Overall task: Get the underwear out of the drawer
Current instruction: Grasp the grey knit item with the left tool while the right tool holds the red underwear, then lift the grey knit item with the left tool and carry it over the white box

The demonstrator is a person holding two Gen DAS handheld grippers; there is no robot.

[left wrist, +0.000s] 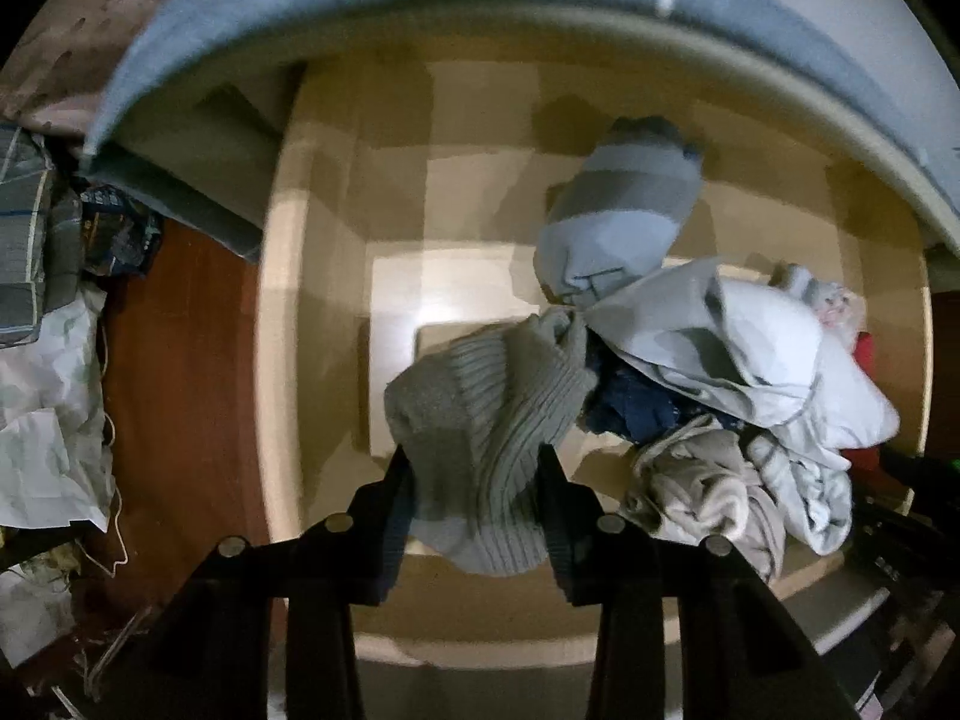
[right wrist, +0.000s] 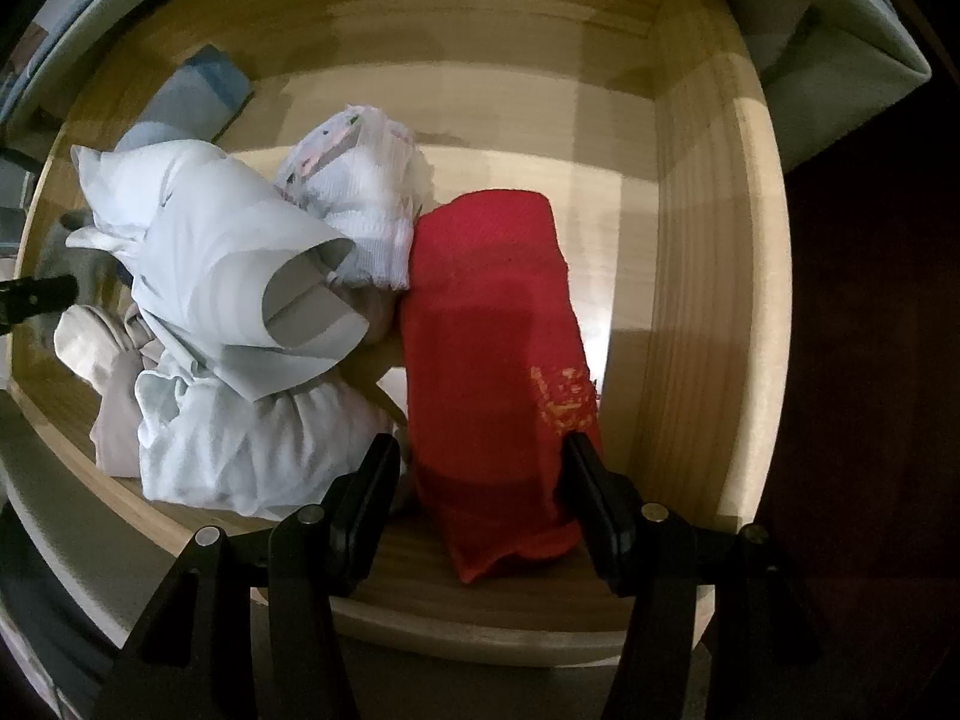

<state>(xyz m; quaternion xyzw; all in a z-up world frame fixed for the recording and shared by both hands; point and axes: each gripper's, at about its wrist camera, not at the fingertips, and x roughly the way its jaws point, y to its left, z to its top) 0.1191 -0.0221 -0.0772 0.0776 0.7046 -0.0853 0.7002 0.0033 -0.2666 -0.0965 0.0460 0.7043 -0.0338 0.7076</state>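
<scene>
Straddling red underwear (right wrist: 492,324) — right hand-held gripper (right wrist: 480,468), drawer wall (right wrist: 690,300) near.

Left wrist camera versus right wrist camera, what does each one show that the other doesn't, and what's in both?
Only the left wrist view shows the grey ribbed sock between the left tongs, the navy garment behind it, and the reddish floor with crumpled white bags.

Only the right wrist view shows the whole red garment, with gold print, between the open right tongs.

Both show the wooden drawer and the pale blue garment on the pile.
</scene>
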